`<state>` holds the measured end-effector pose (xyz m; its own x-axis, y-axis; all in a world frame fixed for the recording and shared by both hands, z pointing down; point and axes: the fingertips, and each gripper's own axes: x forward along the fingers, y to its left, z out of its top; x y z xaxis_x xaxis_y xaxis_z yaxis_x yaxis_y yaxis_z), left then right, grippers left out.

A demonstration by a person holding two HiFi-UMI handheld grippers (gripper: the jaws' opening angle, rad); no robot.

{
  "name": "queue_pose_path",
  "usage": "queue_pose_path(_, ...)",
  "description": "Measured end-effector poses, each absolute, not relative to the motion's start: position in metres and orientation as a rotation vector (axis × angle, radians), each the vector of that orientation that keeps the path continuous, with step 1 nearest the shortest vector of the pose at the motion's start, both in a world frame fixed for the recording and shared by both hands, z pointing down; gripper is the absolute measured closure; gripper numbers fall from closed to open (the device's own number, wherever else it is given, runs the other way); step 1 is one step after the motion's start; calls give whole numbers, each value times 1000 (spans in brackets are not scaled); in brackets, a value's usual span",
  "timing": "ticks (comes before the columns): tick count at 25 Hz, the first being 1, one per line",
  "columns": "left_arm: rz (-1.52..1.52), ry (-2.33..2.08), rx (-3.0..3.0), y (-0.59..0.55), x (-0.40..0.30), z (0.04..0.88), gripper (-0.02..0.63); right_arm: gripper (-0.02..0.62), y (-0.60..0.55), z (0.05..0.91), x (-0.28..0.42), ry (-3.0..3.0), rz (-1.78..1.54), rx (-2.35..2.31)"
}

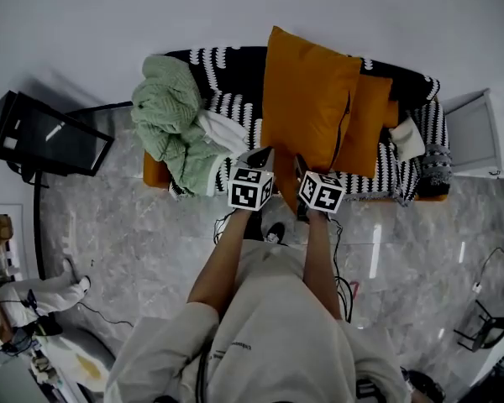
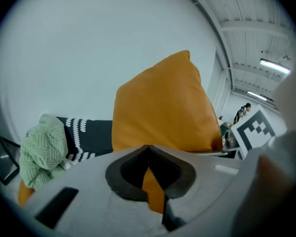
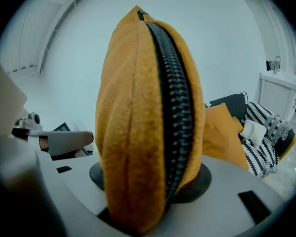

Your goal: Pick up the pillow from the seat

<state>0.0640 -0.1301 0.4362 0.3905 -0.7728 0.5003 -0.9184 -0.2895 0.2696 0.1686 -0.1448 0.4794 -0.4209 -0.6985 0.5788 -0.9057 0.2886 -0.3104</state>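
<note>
A large orange pillow (image 1: 307,99) hangs tilted above the sofa seat (image 1: 235,99), lifted by its near edge. My left gripper (image 1: 263,153) is shut on a thin fold of that edge, and orange fabric shows between its jaws in the left gripper view (image 2: 153,191). My right gripper (image 1: 300,164) is shut on the pillow's zipper side; in the right gripper view the pillow (image 3: 148,122) stands edge-on with the black zipper (image 3: 175,98) running up it. A second, smaller orange pillow (image 1: 366,128) leans on the seat behind.
A crumpled green blanket (image 1: 172,120) lies on the sofa's left end, over a black-and-white knitted throw (image 1: 227,65). A white cloth (image 1: 408,138) sits at the right end. A white cabinet (image 1: 483,133) stands right of the sofa, a black frame (image 1: 46,137) to its left.
</note>
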Motion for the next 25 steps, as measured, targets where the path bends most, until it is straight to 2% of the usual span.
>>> queue_pose_path(7,419,-1437,2189,-92,89,429,597,371,-110,473,187,-2260,880,1423)
queue_pose_path(25,433,-1398,2221,-39,81,423,597,371,-54,463,173,-2248,806,1445)
